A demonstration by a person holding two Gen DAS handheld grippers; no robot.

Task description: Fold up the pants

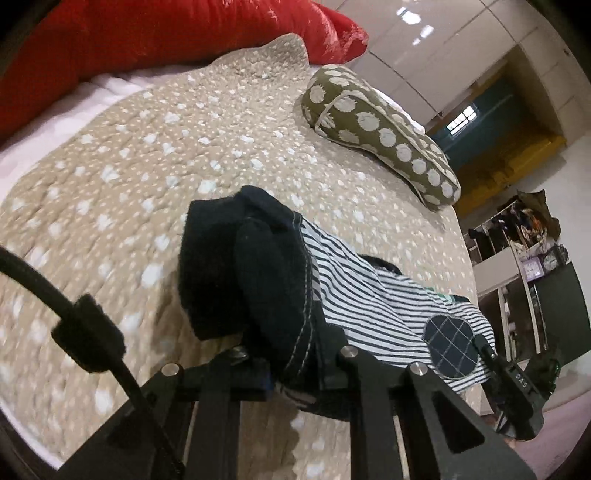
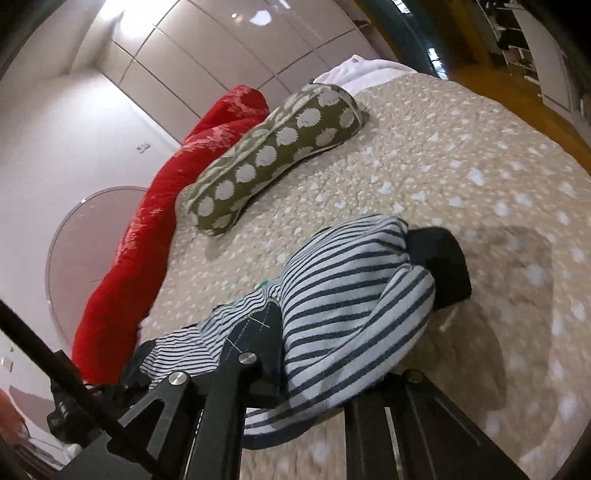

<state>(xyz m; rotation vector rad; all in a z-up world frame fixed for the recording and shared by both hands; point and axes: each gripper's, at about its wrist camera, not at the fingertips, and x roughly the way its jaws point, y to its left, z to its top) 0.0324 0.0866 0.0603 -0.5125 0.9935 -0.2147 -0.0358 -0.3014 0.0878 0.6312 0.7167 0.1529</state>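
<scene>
Both grippers were clenched on the striped pants (image 1: 388, 306): left gripper (image 1: 258, 280) at the dark cuff end, right gripper (image 2: 417, 273) at the other. Pants spanned between them above the quilt (image 1: 129, 177), long axis gripper to gripper.

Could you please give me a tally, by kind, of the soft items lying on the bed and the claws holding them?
Striped pants: 1
Olive spotted pillow: 1
Red cushion: 1
Beige quilt: 1
Claws: 2, left claw and right claw, both shut on the pants
Total: 6
</scene>
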